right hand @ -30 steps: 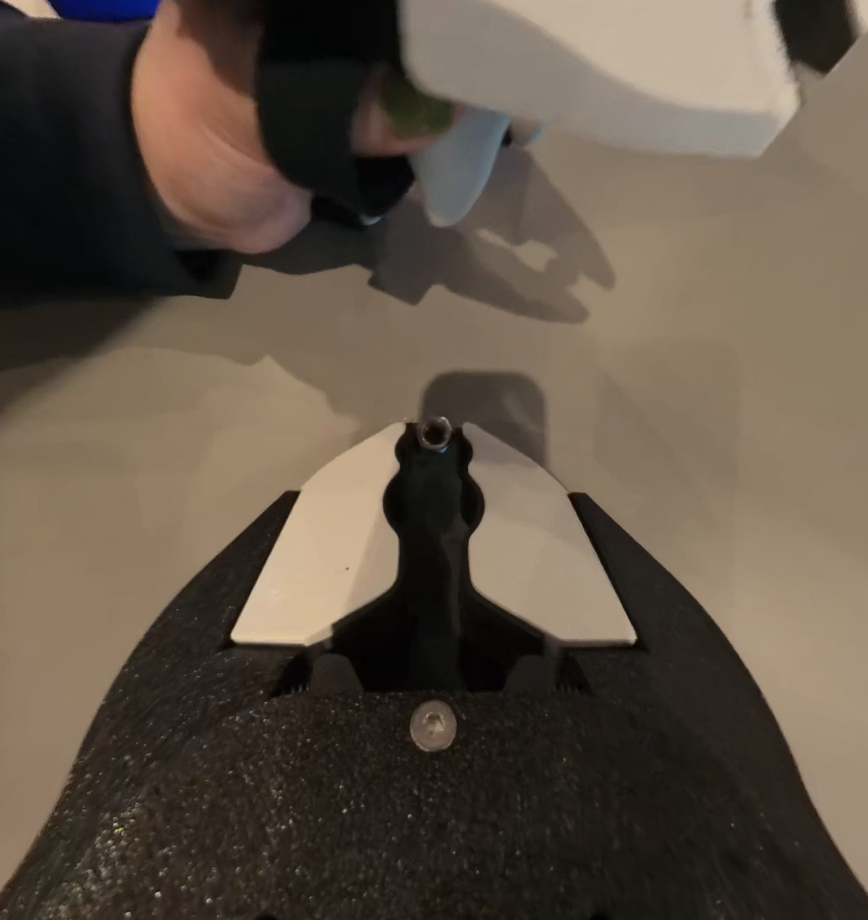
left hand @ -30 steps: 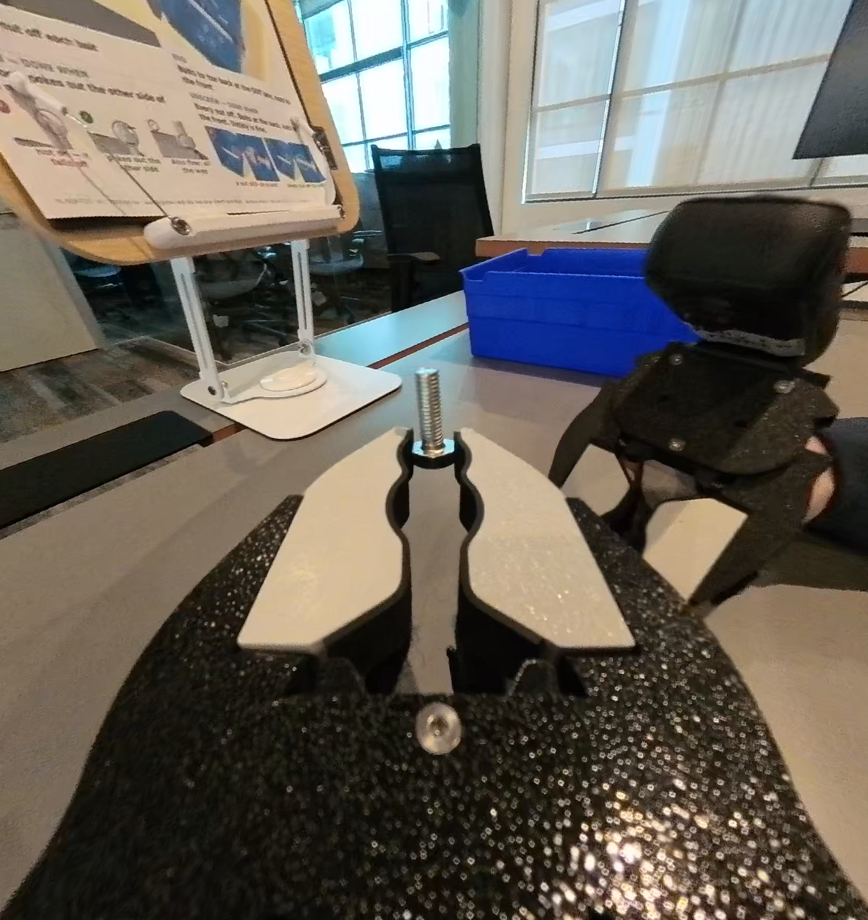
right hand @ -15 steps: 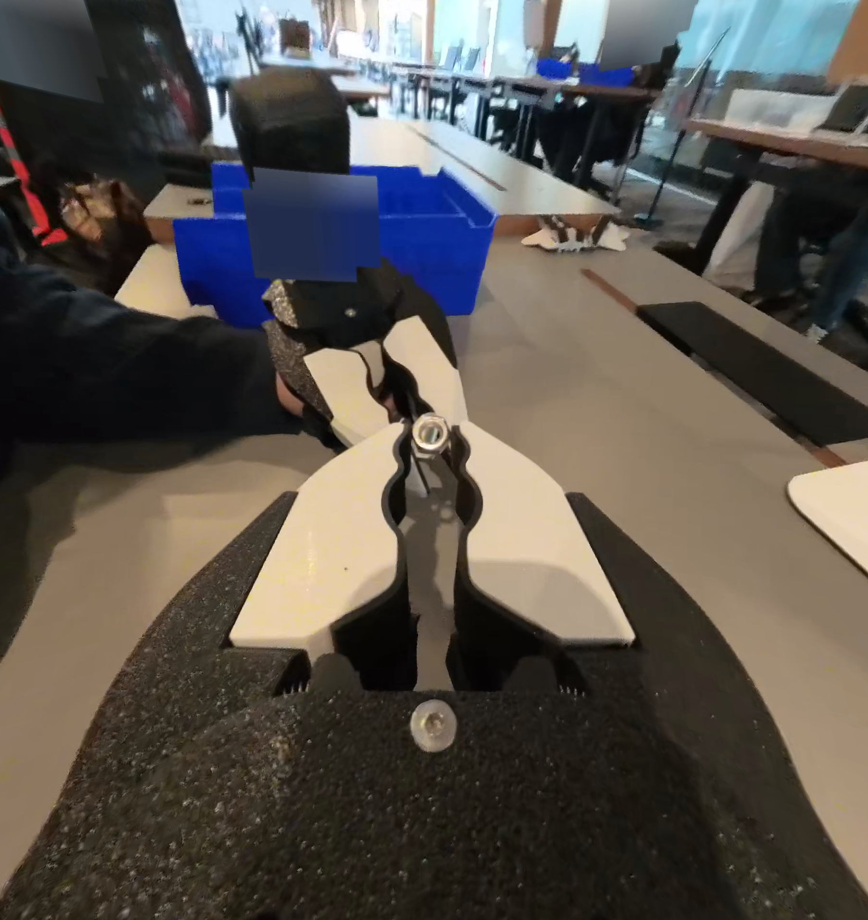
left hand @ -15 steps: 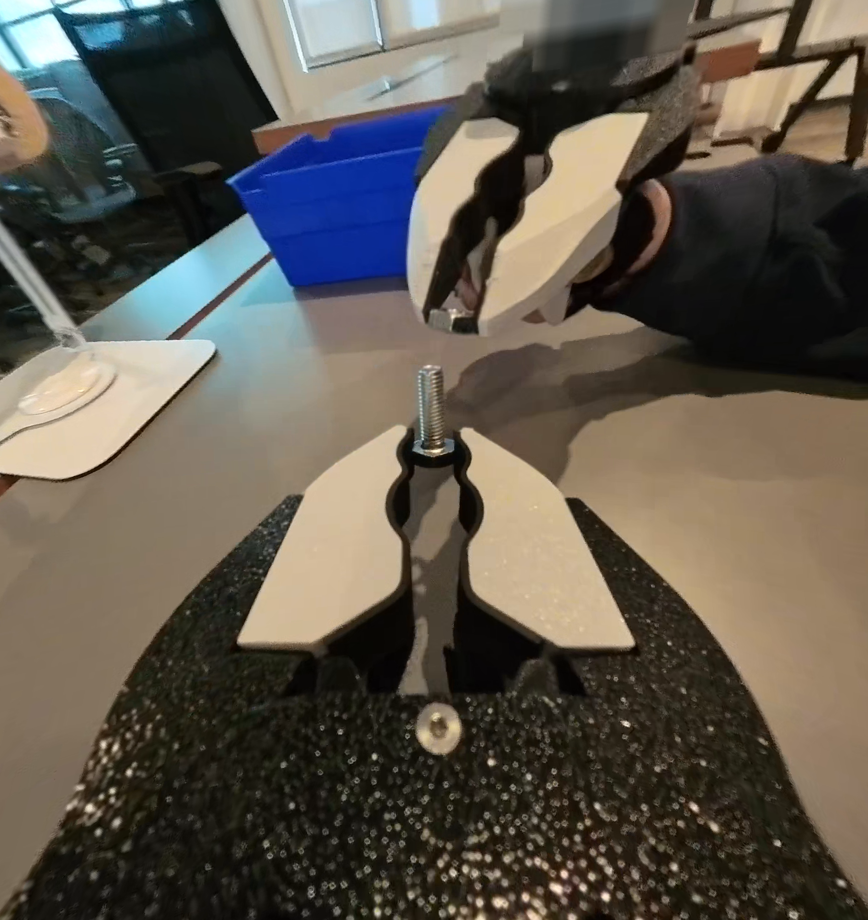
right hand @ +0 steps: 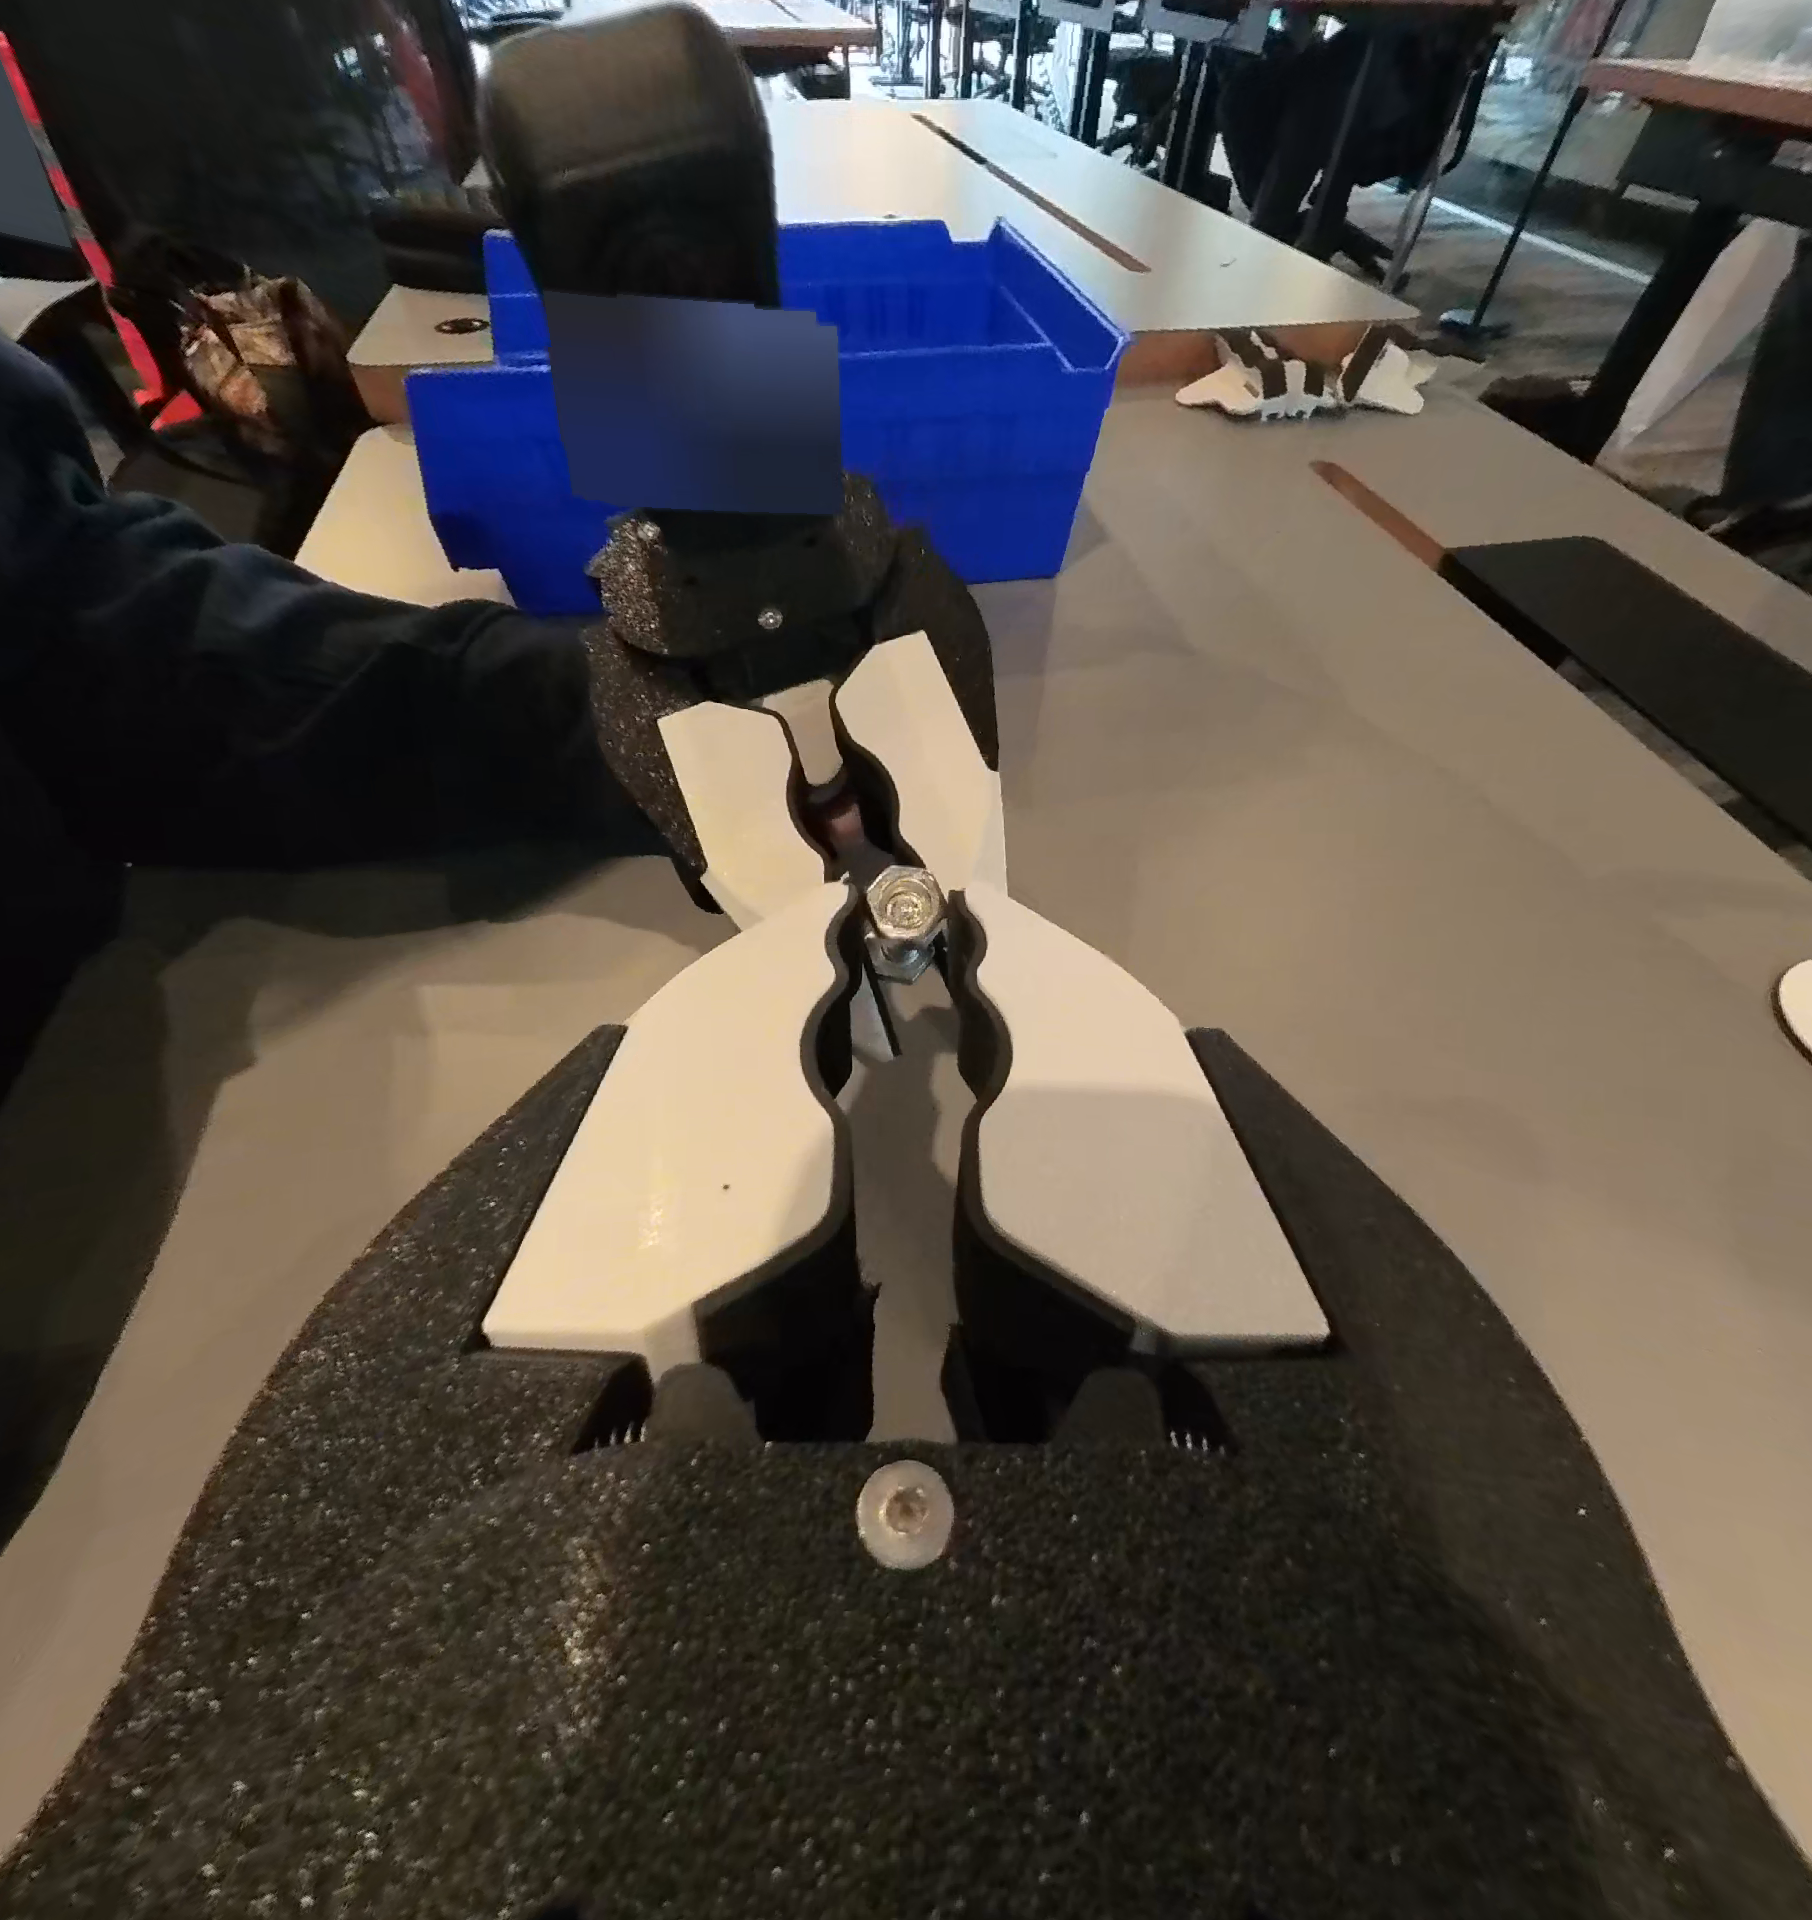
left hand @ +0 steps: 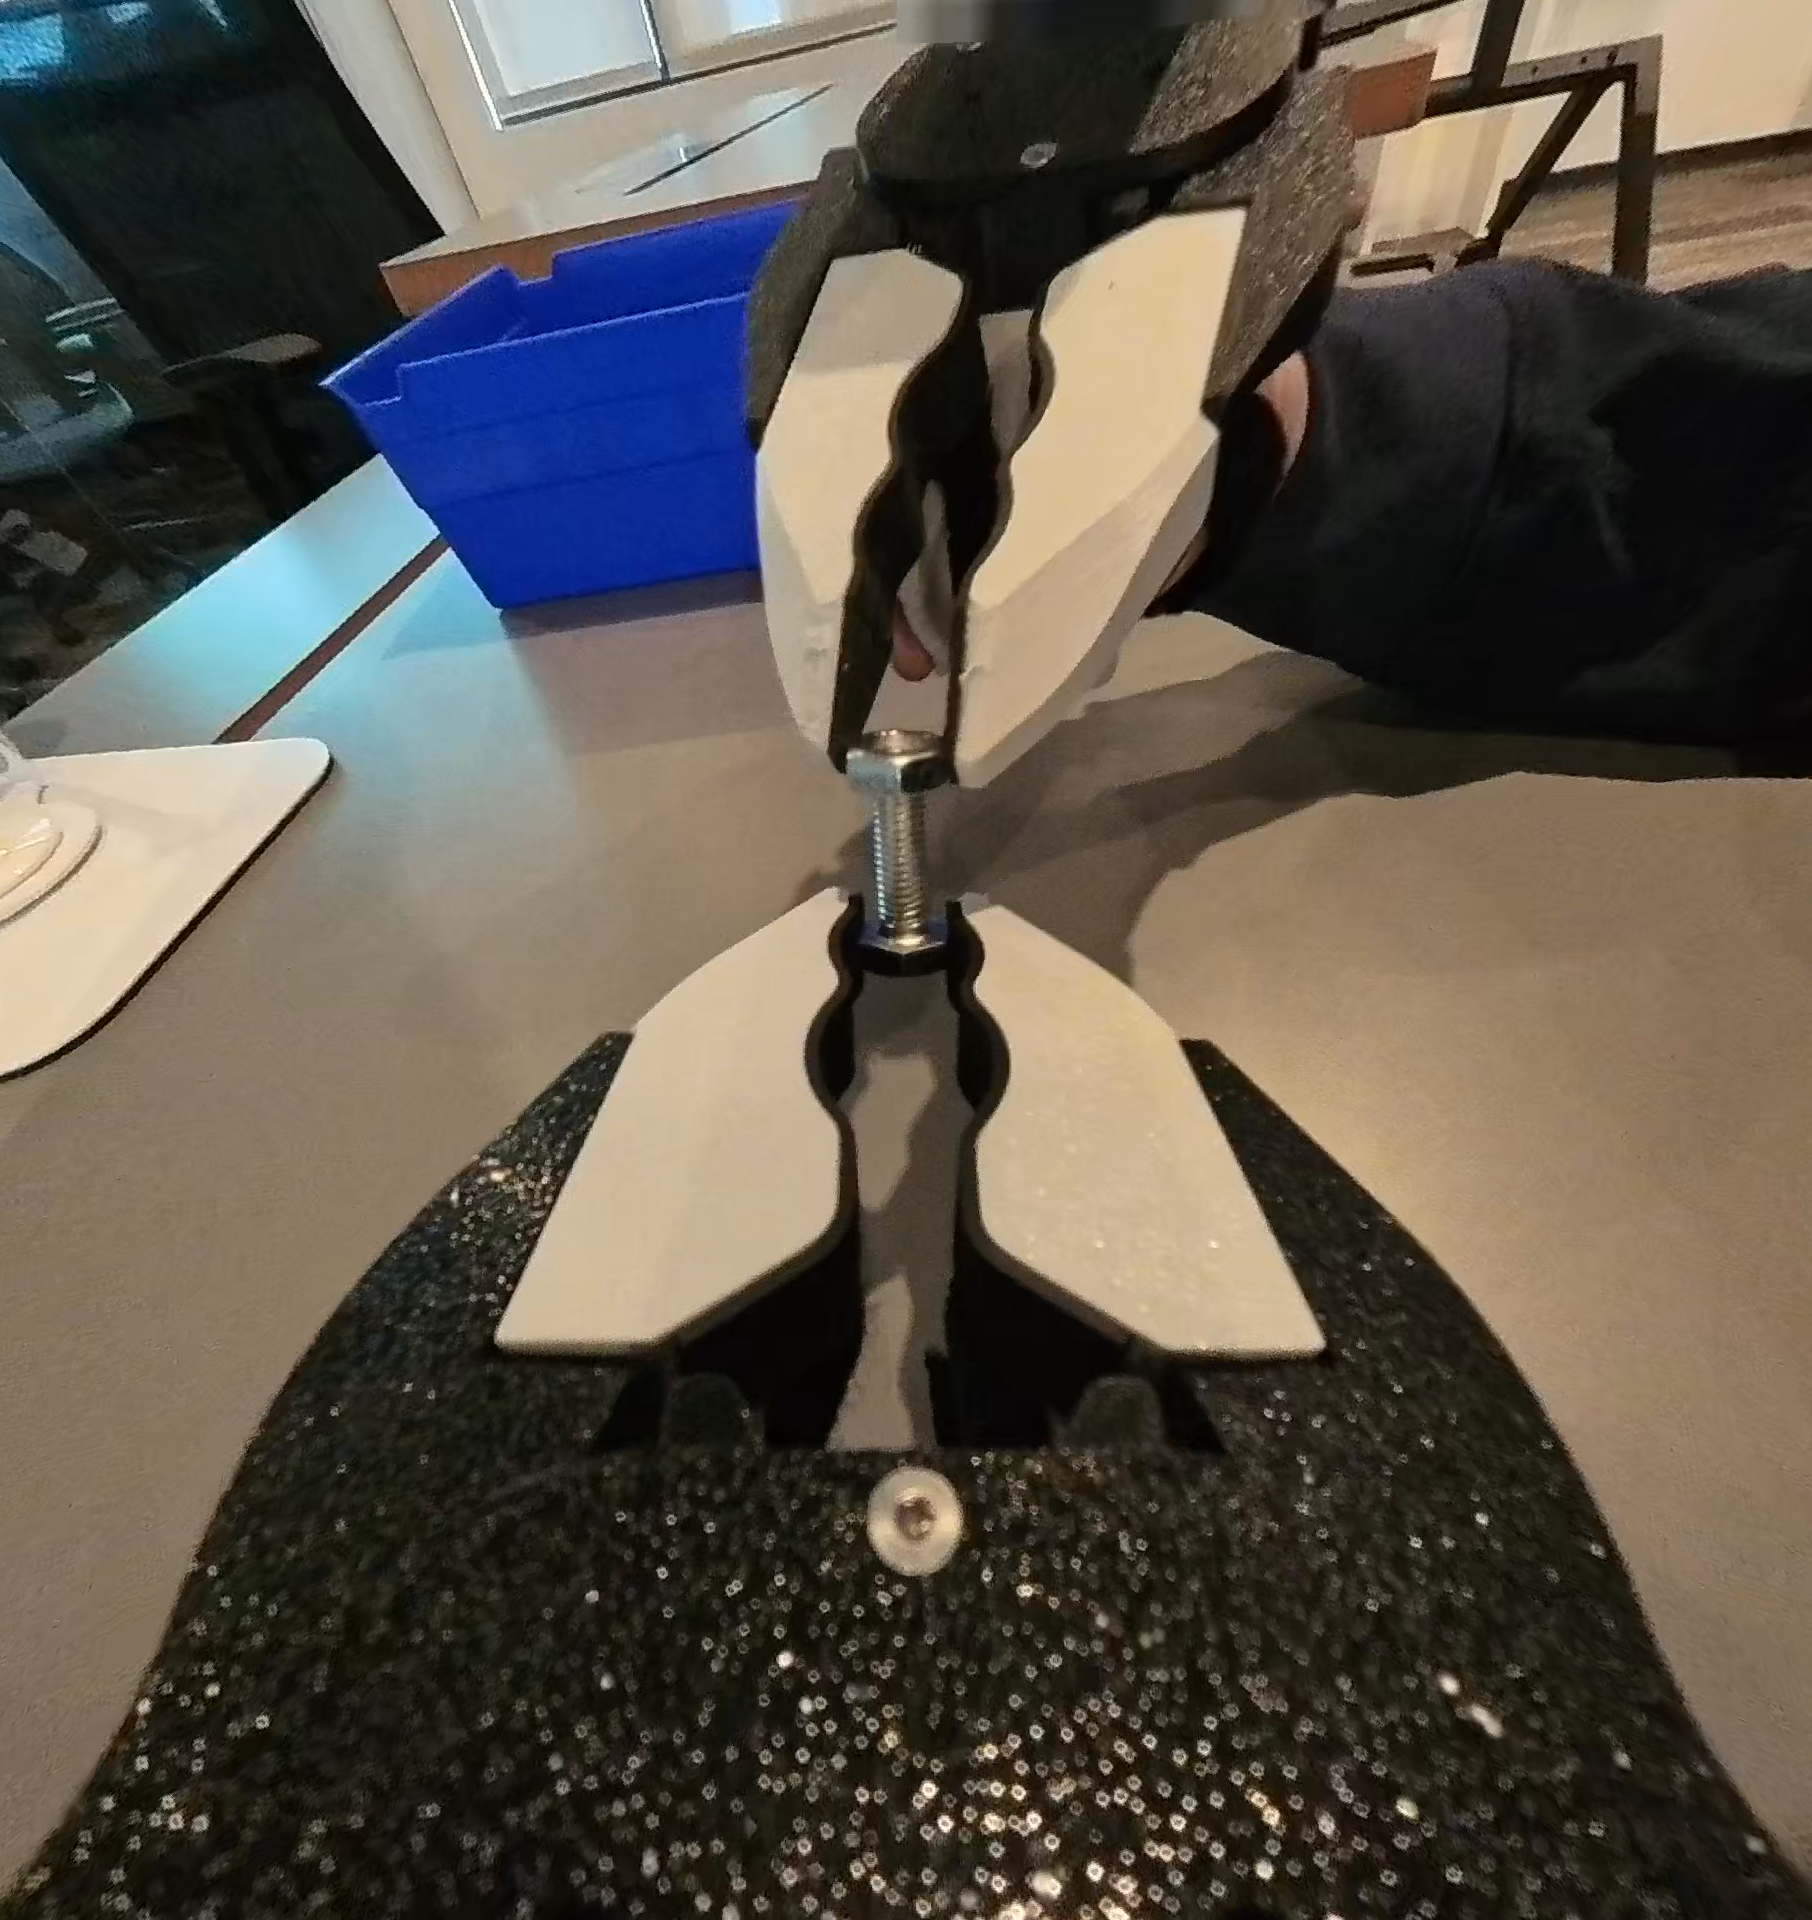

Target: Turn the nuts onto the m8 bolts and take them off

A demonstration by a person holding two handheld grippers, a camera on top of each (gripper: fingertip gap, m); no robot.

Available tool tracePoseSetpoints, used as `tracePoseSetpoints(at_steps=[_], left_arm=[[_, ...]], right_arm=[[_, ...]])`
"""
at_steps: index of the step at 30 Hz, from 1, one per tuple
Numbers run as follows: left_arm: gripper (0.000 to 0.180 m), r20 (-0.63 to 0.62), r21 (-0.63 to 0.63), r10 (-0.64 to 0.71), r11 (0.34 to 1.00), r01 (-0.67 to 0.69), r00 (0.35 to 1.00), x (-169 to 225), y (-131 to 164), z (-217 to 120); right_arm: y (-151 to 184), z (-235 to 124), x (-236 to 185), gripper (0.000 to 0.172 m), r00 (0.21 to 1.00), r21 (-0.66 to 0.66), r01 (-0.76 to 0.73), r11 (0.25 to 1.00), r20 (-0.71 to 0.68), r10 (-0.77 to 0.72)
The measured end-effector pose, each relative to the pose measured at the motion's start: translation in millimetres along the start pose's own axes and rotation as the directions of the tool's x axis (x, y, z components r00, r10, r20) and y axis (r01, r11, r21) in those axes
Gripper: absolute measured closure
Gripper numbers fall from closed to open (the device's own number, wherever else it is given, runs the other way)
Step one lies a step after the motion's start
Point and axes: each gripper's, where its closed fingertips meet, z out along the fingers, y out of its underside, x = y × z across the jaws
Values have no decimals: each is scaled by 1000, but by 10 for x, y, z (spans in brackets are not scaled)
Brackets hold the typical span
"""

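Left gripper point(left hand: 900, 940) clamped on head of upright silver threaded bolt point(left hand: 897, 868). Right gripper point(right hand: 904, 914) pinches silver hex nut point(left hand: 900, 764) atop bolt tip, above grey table point(left hand: 1401, 1039).

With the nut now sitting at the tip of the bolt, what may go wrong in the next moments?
1. The nut, held by the right gripper, sits at the very top of the bolt. If tilted, it may cross-thread when turned.
2. The left gripper holds only the bolt head, so the upright bolt might lean or twist under the turning force.
3. The jaws pinch the nut only at their tips; it may slip out and fall on the table.
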Motion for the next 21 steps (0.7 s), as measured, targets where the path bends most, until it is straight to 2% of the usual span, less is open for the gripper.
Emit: tracePoseSetpoints(at_steps=[3,6,8,10,14,18,21], left_arm=[[166,-8,20,-14,1000,14,1000,8,-30,-2],[166,0,46,-35,998,35,999,-15,-63,-20],[166,-3,89,-66,994,66,998,-34,-113,-52],[166,-9,138,-103,985,103,995,-62,-168,-93],[166,20,200,-167,967,160,986,-167,-216,-170],[166,98,199,-193,965,171,976,-275,-191,-192],[166,178,194,-186,969,151,966,-356,-171,-210]], right_arm=[[-28,-7,-7,157,1000,19,0,1000,2,0],[-146,-22,-1,126,999,112,-35,993,7,35],[-242,-45,-45,121,997,196,-70,978,59,59],[-273,-46,-40,121,996,237,-77,969,64,63],[-186,-42,63,127,999,223,-50,973,4,51],[-58,-110,461,140,971,327,-93,940,-178,158],[4,-145,654,140,929,384,-90,919,-300,216]])
